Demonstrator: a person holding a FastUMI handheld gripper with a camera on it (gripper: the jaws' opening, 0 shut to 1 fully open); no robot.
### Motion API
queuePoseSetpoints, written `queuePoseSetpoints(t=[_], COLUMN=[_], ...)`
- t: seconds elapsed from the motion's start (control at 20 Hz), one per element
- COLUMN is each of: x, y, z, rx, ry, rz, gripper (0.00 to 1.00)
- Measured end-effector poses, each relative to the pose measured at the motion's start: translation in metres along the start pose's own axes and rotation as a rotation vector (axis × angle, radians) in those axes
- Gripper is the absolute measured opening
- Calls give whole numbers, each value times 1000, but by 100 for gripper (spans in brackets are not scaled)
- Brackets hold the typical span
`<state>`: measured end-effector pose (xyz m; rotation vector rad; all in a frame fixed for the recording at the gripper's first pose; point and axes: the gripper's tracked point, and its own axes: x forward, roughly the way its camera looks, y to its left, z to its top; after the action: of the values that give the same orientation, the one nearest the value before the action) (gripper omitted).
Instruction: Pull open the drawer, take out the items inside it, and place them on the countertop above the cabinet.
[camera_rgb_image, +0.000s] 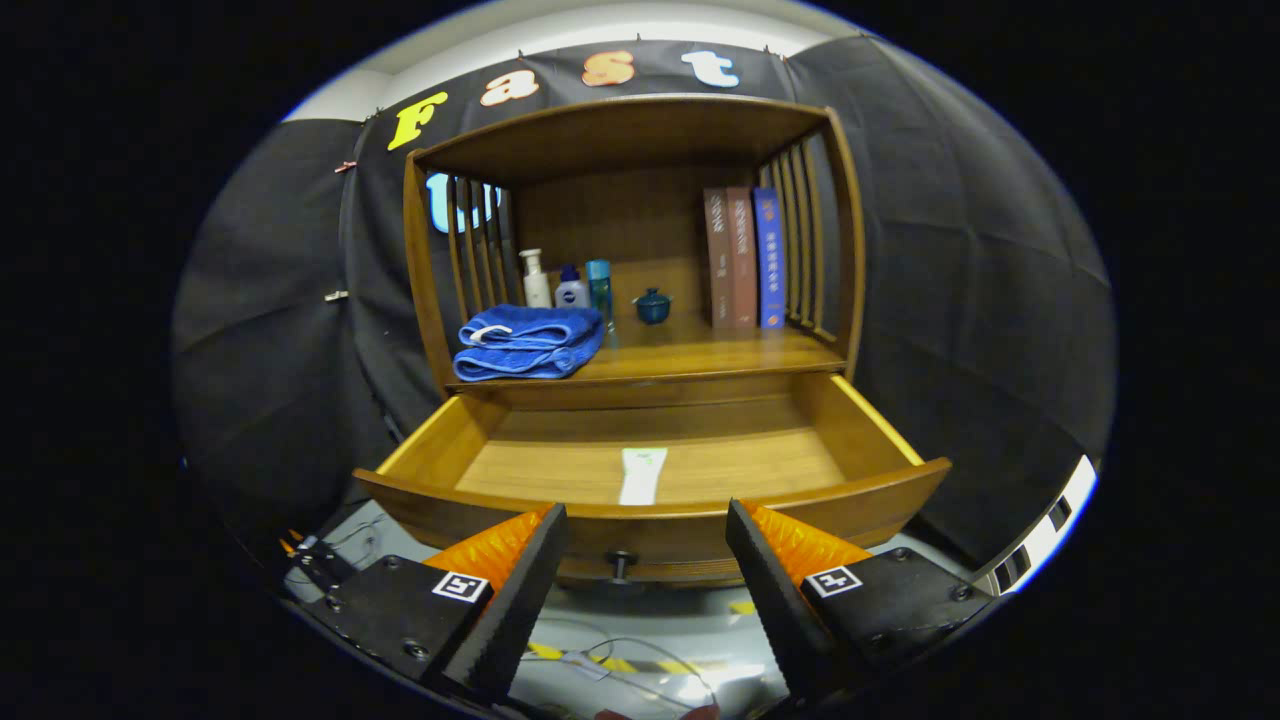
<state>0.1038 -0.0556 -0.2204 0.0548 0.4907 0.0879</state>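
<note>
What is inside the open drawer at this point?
One white tube lies on the drawer floor, beyond the open gripper. The drawer's front panel hides the nearest strip of floor.

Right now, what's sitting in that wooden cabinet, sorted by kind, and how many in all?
Books, upright on the countertop: 3
Bottles: 3
Folded blue towels: 1 stack
Small lidded pot: 1
White tube in the open drawer: 1
Total: 9

The gripper is open, in front of the drawer.
</note>
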Motion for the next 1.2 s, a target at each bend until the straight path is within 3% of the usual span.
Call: queuePoseSetpoints(t=[0.25,0.5,0.7,0.9,1.1,1.2], x=[65,142,184,206,215,216], y=[-14,-18,-19,-16,-6,-6], z=[38,16,-25,-49,-68,-76], rx=[-80,-131,-90,-38,16,5], ry=[138,390,587,704,794,828], rz=[-42,-66,-84,-95,-95,-110], gripper=[99,99,98,96,90,74])
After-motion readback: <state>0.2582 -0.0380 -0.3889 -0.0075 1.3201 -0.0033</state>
